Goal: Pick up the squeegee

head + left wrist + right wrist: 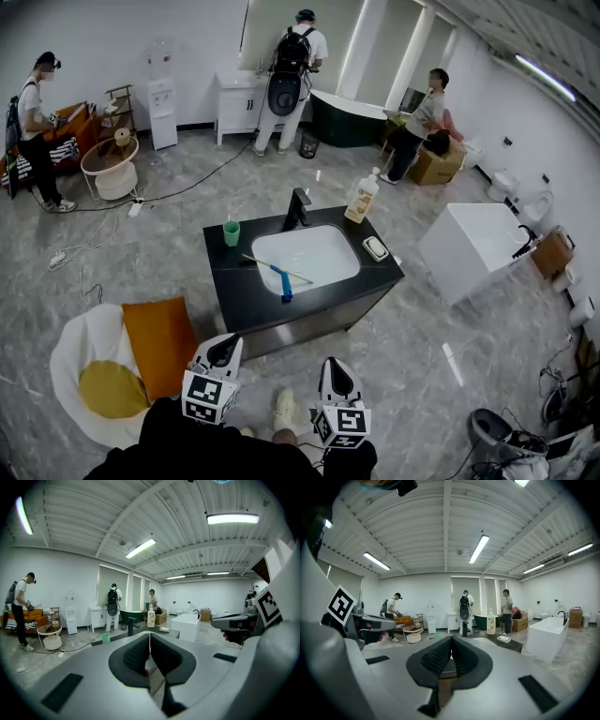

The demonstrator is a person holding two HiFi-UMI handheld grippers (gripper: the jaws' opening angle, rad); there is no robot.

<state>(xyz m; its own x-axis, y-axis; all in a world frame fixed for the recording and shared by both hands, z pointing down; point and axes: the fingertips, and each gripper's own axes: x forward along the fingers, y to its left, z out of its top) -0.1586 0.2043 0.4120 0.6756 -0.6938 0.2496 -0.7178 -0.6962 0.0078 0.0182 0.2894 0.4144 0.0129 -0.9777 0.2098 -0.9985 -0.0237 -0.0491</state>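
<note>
With jaws pressed together on nothing, the left gripper (227,346) and right gripper (335,367) sit near, bare floor (412,347) before the black counter's (242,298) near edge, where the squeegee (284,281) crosses the white basin's (314,251) near-left rim.

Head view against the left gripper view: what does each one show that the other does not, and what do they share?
Only the head view shows the squeegee, lying across the sink, and the orange cushion on the floor. Only the left gripper view shows the ceiling lights, and that the left gripper has its jaws together with nothing between them. Both show the green cup, the faucet and the bottle on the counter.
</note>
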